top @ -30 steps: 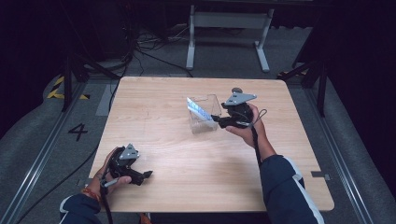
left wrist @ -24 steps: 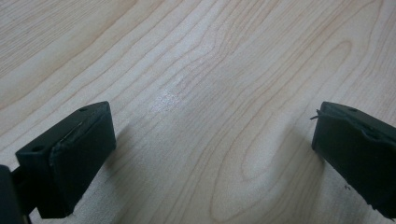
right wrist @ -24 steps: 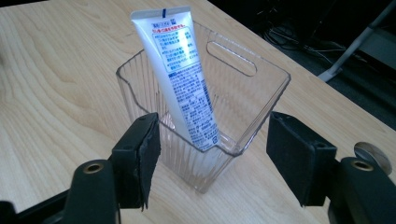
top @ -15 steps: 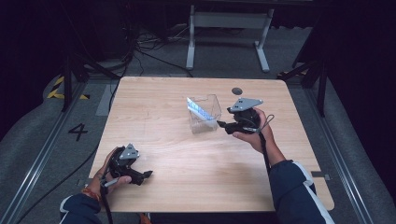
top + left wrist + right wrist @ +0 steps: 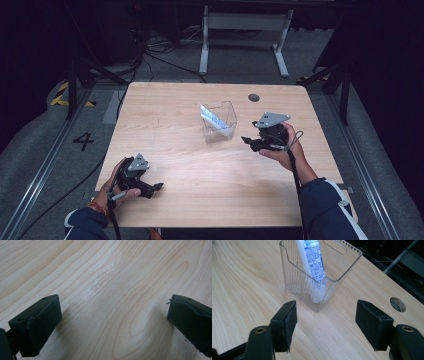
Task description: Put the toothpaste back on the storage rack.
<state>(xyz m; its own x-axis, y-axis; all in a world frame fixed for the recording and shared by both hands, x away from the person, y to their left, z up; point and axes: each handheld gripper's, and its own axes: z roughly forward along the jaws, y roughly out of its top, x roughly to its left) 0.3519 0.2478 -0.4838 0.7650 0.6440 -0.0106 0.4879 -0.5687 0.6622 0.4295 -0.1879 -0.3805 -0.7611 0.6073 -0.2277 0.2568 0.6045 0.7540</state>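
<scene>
**One clear holder, one tube, two grippers, one table**

One clear ribbed container (image 5: 317,277) is recorded upright on the table (image 5: 200,175). It lies just ahead of the jaws of the right gripper (image 5: 325,325), opposite the gap between them and not touched by either. One white printed tube (image 5: 312,262) is seen leaning inside it, its lower end resting at the bottom. One slot handle is cut into the container's far wall.

Right gripper (image 5: 250,141): one, held in the right hand (image 5: 280,150). Its jaws are held apart and nothing is between them. In the high view the container (image 5: 218,122) is seen near the jaw tips, clear of them.

Left gripper (image 5: 159,186): one, held in the left hand (image 5: 117,182), well apart from the container. Its jaws (image 5: 113,322) are spread wide, with bare wood between them and nothing gripped.

One round hole (image 5: 397,304) is noted in the tabletop, beyond the jaw shown at the right of the right gripper view. One numeral "4" (image 5: 83,141) is marked on the floor.
</scene>
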